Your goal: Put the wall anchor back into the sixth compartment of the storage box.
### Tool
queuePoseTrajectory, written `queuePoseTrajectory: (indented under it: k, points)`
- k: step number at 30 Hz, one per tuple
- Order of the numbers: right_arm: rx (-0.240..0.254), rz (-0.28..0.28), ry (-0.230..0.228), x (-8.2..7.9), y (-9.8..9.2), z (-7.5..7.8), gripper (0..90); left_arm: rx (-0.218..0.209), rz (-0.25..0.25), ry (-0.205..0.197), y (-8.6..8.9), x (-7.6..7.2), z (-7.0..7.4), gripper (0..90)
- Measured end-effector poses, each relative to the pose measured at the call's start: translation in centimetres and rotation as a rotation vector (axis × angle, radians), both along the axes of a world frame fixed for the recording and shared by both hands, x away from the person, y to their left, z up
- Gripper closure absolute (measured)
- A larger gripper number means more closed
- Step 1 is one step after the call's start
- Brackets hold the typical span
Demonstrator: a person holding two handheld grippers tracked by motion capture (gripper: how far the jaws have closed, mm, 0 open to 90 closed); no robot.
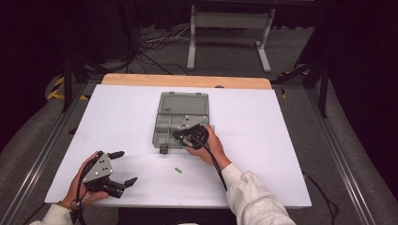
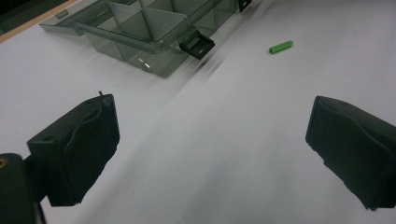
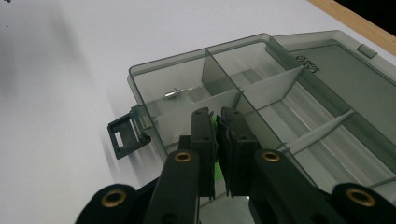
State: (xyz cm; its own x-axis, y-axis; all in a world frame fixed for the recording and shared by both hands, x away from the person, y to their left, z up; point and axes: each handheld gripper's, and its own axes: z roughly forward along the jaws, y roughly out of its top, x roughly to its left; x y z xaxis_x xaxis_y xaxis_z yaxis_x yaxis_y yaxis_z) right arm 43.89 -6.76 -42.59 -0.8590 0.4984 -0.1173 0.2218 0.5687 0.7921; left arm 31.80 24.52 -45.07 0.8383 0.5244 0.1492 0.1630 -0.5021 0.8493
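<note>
Green plug [image 3: 215, 125] clenched in my right gripper [image 3: 218, 122], held upright over organizer box [image 3: 261, 93] near edge, compartment w/ screw [image 3: 175, 92] just beyond. Left gripper [image 1: 123, 167] spread wide, empty, near table [image 1: 263, 154] front-left corner.

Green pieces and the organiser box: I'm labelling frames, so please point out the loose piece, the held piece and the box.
loose green piece [image 2: 281, 47], left gripper view, its middle
held green piece [image 3: 215, 122], right gripper view, sliver between tongs
organiser box [image 3: 140, 81], right gripper view, wall

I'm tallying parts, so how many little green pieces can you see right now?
2. One green piece lies loose on the white table in front of the organizer box. Another green piece is pinched in the right claw above the box. More may be hidden.
</note>
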Motion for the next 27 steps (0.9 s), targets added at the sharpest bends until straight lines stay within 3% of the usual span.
queuePoseTrajectory:
  k: [10,18,27]
  points:
    - [-0.021,0.002,0.014,0.0,0.1,-0.6,84.1,0.004,0.0,-0.001,0.0,0.0,0.0,3.7]
    - [-0.006,-0.003,0.007,-0.3,-0.5,-0.4,82.0,0.006,-0.002,-0.01,0.1,0.0,0.1,3.7]
    - [0.035,0.044,-0.053,-2.2,-1.3,0.8,79.2,0.003,-0.001,-0.01,0.0,-0.1,0.1,3.7]
